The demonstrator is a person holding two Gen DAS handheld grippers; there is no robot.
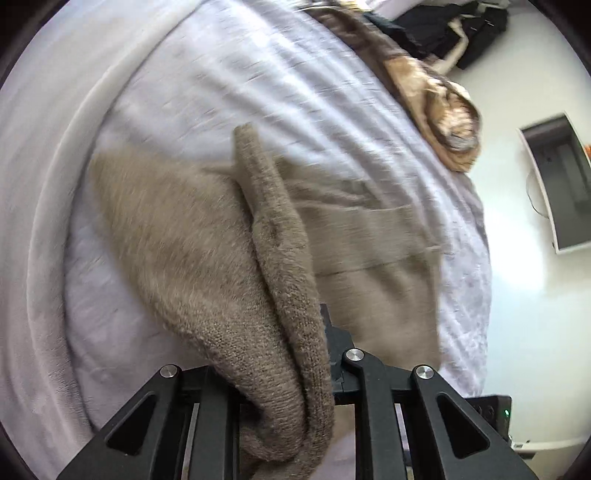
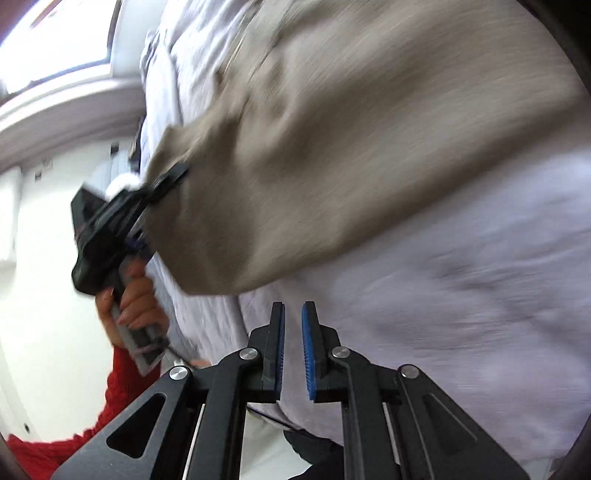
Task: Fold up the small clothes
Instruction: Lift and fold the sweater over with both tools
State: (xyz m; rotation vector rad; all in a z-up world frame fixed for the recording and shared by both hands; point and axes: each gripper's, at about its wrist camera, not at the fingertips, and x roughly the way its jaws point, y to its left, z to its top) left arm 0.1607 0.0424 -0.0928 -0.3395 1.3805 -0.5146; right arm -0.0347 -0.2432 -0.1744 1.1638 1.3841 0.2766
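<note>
The beige knitted garment [image 1: 207,236] lay on the bed [image 1: 221,74], spread over the pale lilac bedsheet [image 2: 461,295], and one edge of it was lifted and gathered into a thick roll that ran toward 6 o'clock in the left wrist view, into the left hand-held gripper [image 1: 295,398]. This gripper was clamped on that roll of knit; in the right wrist view it appeared at 9 o'clock, held by a hand [image 2: 136,299] with a red sleeve [image 2: 122,387], and the cloth hung from it in a soft curve. The right hand-held gripper [image 2: 293,350] held nothing: its blue ribbed pads [image 2: 308,354] stood a little apart with only a narrow gap between them, just beside the lower edge of the garment. To do the fold well, I judge that the lifted edge should be carried across the flat part and laid down evenly, while the free gripper takes or presses the other corner, so that the knit does not slide and bunch. The material looked thick, fuzzy and loosely knitted, so it would probably stretch and sag under its own weight. The sheet was wrinkled, with a fine texture. At 1 o'clock in the left wrist view a brown patterned cloth [image 1: 436,107] lay at the edge of the bed, and beyond it dark clothes [image 1: 454,29] on the white floor [image 1: 535,295].
</note>
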